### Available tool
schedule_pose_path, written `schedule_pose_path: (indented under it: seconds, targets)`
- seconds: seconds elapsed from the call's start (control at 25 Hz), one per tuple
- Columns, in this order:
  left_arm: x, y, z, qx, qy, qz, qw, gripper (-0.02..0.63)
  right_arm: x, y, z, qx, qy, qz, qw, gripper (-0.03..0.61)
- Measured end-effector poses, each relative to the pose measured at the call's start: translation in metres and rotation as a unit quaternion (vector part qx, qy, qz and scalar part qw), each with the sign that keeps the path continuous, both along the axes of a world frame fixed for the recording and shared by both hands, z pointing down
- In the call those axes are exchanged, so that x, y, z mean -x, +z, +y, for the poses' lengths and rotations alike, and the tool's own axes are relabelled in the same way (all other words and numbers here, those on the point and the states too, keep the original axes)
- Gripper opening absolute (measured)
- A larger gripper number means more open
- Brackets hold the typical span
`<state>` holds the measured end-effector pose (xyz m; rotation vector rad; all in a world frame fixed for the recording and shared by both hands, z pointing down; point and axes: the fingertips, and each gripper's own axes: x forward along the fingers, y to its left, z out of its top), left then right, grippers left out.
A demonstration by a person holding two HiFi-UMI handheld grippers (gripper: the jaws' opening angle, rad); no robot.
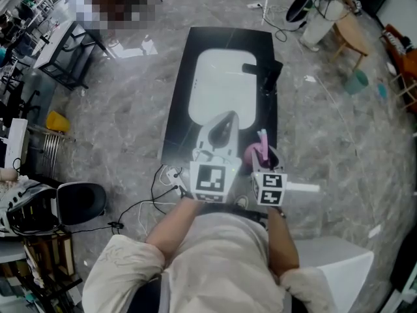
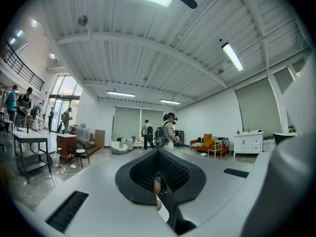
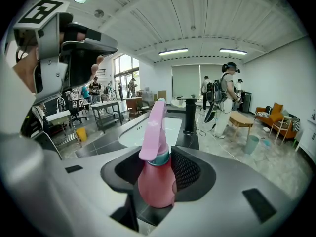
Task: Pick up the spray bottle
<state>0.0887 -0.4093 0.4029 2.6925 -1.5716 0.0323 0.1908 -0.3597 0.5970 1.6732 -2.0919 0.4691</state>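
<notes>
The pink spray bottle stands upright on the near end of a black counter. In the right gripper view the bottle fills the middle, its long pink nozzle pointing up. My right gripper has the bottle between its jaws; the right pad lies at the bottle's side, a dark gap shows on the left, so it is open. My left gripper hovers beside it over the sink's near rim, pointing level into the room, jaws together and empty.
A white sink is set in the counter, with a black faucet on its right side. A black chair and floor cables lie to the left. A wooden stool and several people stand farther off.
</notes>
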Motion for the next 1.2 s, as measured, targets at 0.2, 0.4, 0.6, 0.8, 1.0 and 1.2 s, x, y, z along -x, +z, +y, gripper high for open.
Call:
schedule_pose_path:
  seconds: [0.2,0.4,0.6,0.8,1.0,1.2]
  targets:
    - [-0.002,0.007,0.000,0.009,0.002,-0.008,0.9999,0.002,0.000,0.001,0.000,-0.003,-0.003,0.001,1.000,0.175]
    - [0.000,0.013,0.001,0.010,0.001,-0.012,0.9999,0.002,0.000,-0.004,-0.001,-0.014,-0.002,0.005,1.000,0.173]
    - [0.002,0.009,0.001,0.005,0.000,-0.011,0.9999,0.002,-0.003,-0.033,-0.006,-0.044,0.005,0.004,0.999,0.173]
    - [0.003,0.007,0.002,0.002,0.000,-0.003,1.0000,0.002,-0.007,-0.073,-0.013,-0.091,0.009,0.002,0.996,0.172]
    - [0.004,0.004,0.001,0.003,0.001,0.000,1.0000,0.002,-0.006,-0.118,-0.015,-0.140,0.011,0.003,0.990,0.172]
    - [0.005,-0.005,0.001,-0.007,-0.001,0.012,0.9999,0.002,-0.007,-0.160,-0.015,-0.186,0.012,0.001,0.982,0.171]
